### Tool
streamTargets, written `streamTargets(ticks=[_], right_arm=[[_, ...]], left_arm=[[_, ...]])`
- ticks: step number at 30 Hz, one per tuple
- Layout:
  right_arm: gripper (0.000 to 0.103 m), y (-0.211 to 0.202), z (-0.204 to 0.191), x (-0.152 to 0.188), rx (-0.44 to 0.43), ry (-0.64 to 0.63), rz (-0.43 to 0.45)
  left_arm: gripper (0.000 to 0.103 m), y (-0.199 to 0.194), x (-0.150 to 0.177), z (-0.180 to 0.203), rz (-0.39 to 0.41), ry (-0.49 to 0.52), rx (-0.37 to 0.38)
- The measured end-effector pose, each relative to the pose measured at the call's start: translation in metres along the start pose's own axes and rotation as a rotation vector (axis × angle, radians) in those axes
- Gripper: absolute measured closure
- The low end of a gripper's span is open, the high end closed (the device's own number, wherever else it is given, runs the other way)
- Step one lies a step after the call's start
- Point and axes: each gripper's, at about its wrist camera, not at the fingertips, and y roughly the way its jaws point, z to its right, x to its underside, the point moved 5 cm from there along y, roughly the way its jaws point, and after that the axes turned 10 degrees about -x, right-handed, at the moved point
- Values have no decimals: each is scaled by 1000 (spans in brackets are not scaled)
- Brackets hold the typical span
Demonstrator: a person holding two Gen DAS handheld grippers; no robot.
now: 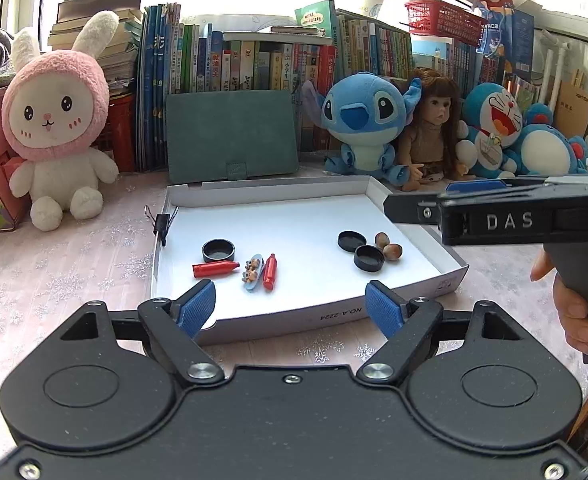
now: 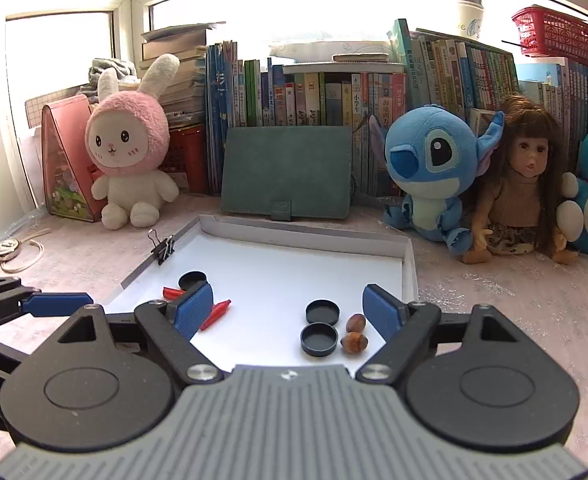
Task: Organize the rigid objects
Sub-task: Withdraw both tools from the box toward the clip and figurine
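A shallow white tray (image 1: 374,194) (image 2: 408,264) lies on the table. On its left lie a black cap (image 1: 218,250) (image 2: 192,279), two red crayon-like pieces (image 1: 215,269) (image 1: 269,272) and a small blue figure piece (image 1: 253,272). On its right lie two black caps (image 1: 351,240) (image 1: 369,258) (image 2: 322,312) (image 2: 319,339) and two hazelnuts (image 1: 392,251) (image 2: 354,342). My left gripper (image 1: 291,311) is open and empty at the tray's near edge. My right gripper (image 2: 288,312) is open and empty above the tray's near right part.
A black binder clip (image 1: 161,222) (image 2: 165,248) grips the tray's left rim. A green case (image 1: 232,140), books and plush toys, a pink rabbit (image 1: 56,120), a blue Stitch (image 1: 364,120) and a doll (image 1: 430,128), line the back. A keychain (image 2: 8,250) lies far left.
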Motion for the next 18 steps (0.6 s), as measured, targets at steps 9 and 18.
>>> streamTargets(ticks=[9, 18], right_arm=[[13, -18, -22, 31, -1, -50, -8], [13, -42, -18, 69, 26, -73, -86]], left_arm=[[22, -16, 31, -13, -1, 15, -36], [22, -26, 46, -11, -10, 15, -14]])
